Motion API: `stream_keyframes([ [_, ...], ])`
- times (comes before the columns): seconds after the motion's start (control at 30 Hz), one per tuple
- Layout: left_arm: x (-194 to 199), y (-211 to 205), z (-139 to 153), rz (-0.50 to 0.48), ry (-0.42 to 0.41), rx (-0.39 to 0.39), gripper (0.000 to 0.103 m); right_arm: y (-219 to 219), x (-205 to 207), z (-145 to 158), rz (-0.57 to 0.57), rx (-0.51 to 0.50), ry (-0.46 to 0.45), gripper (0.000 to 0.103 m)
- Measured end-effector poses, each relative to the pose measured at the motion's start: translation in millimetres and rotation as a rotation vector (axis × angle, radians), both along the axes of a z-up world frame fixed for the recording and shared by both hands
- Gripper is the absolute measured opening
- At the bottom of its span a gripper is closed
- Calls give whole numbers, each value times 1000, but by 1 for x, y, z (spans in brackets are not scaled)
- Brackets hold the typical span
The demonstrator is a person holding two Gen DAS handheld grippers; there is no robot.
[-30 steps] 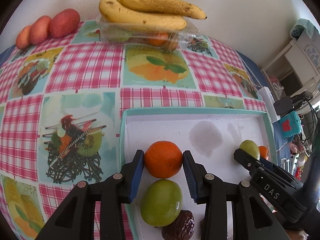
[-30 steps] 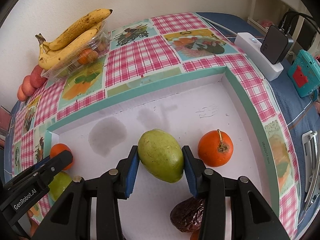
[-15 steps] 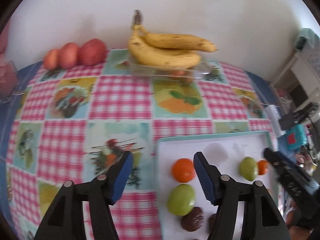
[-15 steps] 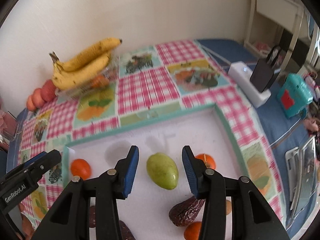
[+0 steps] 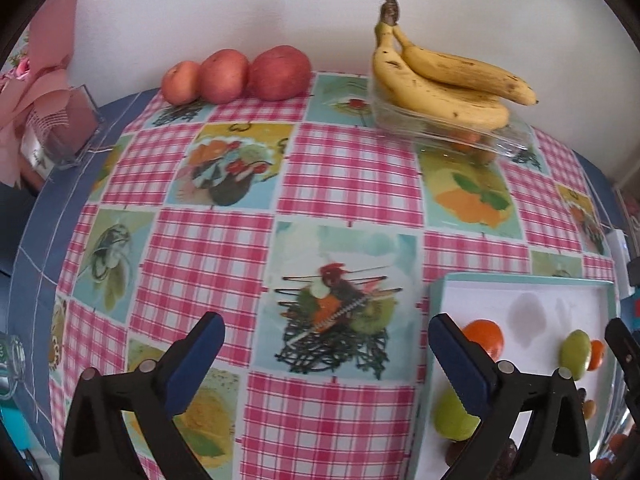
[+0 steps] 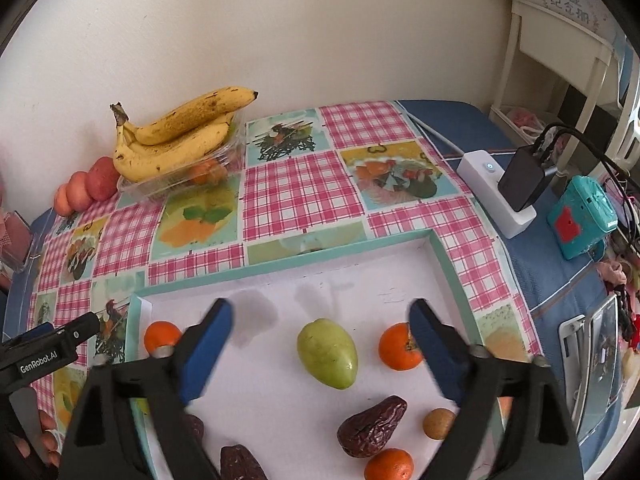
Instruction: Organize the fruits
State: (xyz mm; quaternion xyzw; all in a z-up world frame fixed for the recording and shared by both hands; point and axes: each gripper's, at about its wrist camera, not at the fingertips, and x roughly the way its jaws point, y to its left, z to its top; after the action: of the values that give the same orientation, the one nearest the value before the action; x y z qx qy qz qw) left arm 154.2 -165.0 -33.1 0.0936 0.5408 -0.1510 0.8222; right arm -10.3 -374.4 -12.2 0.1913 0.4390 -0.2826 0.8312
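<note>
grippers left (image 5: 326,354) and right (image 6: 320,334) gape above tray (image 6: 448,264).

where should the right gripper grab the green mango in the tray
Grip the green mango across its wide middle, coming down from above with the right gripper, whose jaws are open. It lies on its side on the white tray, pointed end away, the orange lying close on one side.

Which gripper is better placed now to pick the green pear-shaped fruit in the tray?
Right. The right gripper is open with the green fruit between its fingers. The left gripper is open over the tablecloth, beside the tray.
</note>
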Motion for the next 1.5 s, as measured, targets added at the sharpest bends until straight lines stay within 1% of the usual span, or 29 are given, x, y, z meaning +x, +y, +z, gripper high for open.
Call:
stream_keyframes([
  [0.13, 1, 0, 0, -2, -11, 19, 103, 4, 3, 0, 12, -8, -1, 96],
  [0.3, -2, 2, 3, -9, -12, 22, 103, 8, 6, -5, 22, -2, 10, 96],
  [0.37, -6, 3, 7, -28, -16, 25, 103, 9, 6, -5, 23, 10, 10, 96],
  [0.47, -15, 7, 17, -41, -45, 44, 103, 16, 5, -5, 34, 20, 15, 96],
  [0.63, -41, 30, 33, 32, -130, 38, 103, 38, -4, -4, 63, 4, 44, 96],
  [0.8, -71, 47, 37, 63, -172, 122, 103, 61, -19, -1, 86, -2, 41, 96],
  [0.87, -83, 57, 37, 81, -186, 141, 103, 70, -28, 1, 90, -7, 36, 96],
  [0.93, -94, 67, 34, 83, -174, 144, 103, 79, -38, 1, 88, -7, 31, 96],
  [1.0, -105, 75, 29, 77, -163, 163, 103, 88, -48, -3, 89, 6, 33, 96],
  [1.17, -133, 93, 19, 32, -158, 210, 103, 112, -68, -11, 112, 27, 51, 96],
  [1.33, -151, 113, 10, 15, -141, 217, 103, 133, -85, -16, 123, 20, 61, 96],
  [1.5, -159, 121, 12, 9, -152, 214, 103, 148, -95, -22, 157, 11, 92, 96],
])
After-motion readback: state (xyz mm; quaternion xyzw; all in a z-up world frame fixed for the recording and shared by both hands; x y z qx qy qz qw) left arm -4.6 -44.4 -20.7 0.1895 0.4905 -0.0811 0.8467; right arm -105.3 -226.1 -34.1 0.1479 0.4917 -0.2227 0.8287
